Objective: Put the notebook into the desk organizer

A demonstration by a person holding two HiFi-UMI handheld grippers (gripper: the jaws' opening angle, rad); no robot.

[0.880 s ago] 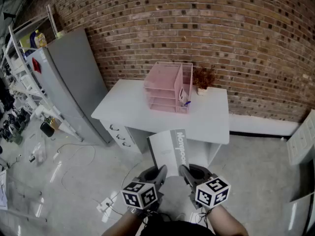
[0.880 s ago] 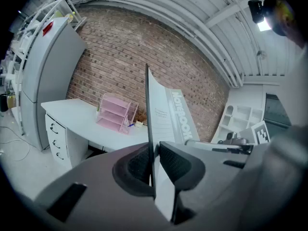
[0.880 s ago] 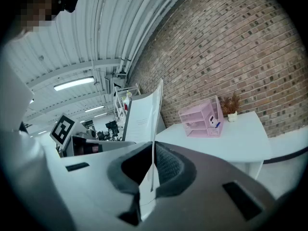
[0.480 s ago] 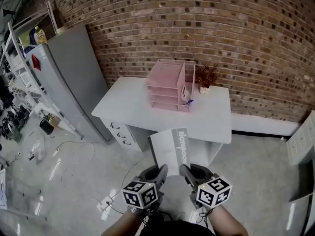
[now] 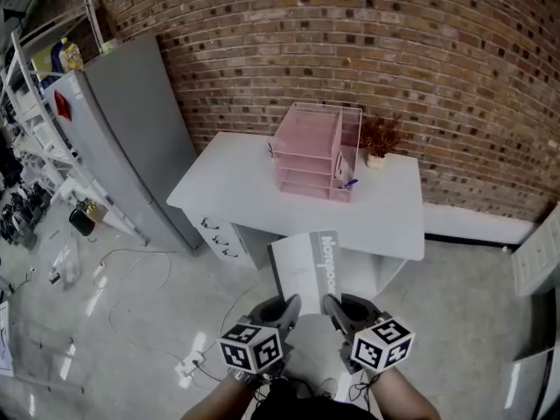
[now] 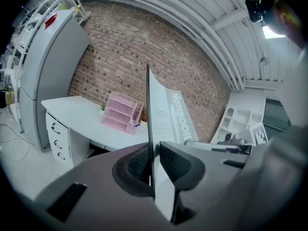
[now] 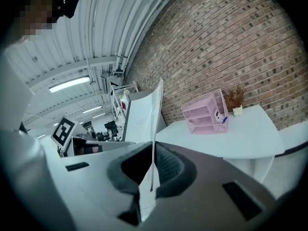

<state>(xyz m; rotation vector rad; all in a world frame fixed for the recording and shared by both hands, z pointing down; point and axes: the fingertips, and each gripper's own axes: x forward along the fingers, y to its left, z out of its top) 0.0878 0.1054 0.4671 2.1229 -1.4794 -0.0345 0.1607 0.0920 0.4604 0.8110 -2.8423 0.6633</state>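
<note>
The left gripper (image 5: pixel 287 307) and right gripper (image 5: pixel 334 306) fingers pinch the notebook (image 5: pixel 308 268) tight, with the pink desk organizer (image 5: pixel 313 151) well beyond them, not yet reached.

— How do the grippers sit?
— The left gripper (image 5: pixel 286 307) and right gripper (image 5: pixel 333 307) are side by side, close to the body, pointing far. Each is clamped on the notebook's (image 5: pixel 308 265) near edge.
— And the arms?
— The left forearm (image 5: pixel 217 402) and right forearm (image 5: pixel 411 402) angle inward.
</note>
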